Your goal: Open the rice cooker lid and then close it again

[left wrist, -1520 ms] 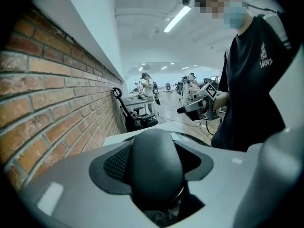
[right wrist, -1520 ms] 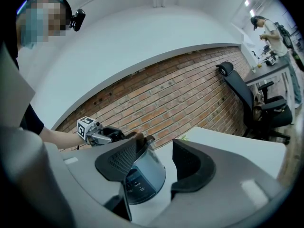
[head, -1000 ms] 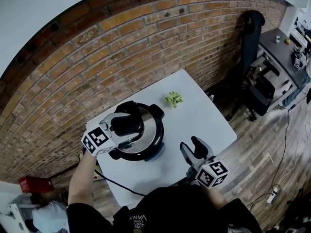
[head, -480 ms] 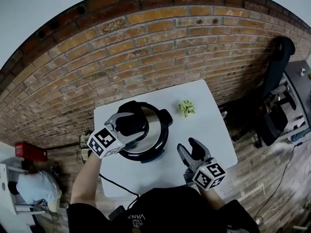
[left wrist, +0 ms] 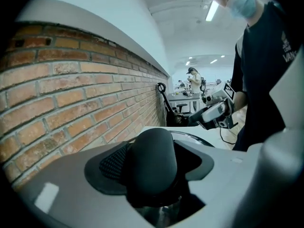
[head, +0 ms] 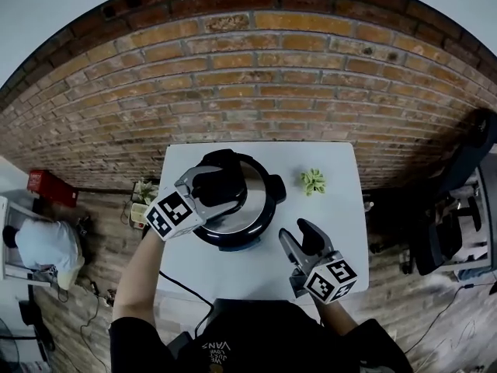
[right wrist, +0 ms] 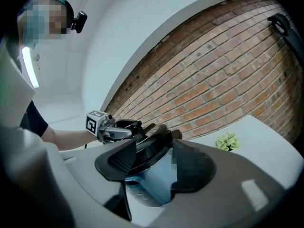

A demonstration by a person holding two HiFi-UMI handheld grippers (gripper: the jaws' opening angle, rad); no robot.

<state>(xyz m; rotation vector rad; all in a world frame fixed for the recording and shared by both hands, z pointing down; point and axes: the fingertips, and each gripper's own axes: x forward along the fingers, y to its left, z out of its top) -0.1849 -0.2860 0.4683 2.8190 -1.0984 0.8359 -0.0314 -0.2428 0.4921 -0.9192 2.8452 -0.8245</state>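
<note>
Rice cooker point(head: 255, 208) on white table point(head: 339, 208), left of centre. Left gripper point(head: 213, 194) clamped round black lid handle point(left wrist: 152, 158). Right gripper point(head: 300, 236) spread wide, empty, near cooker's front.

The rice cooker point(head: 247, 208) stands left on the table point(head: 342, 224), before the brick wall point(head: 256, 76). A plant point(head: 313, 181) lies to its right, apart. The left gripper point(head: 220, 189) clasps the lid handle point(left wrist: 152, 160) on top, and the right gripper point(head: 297, 231) hangs front-right.
</note>
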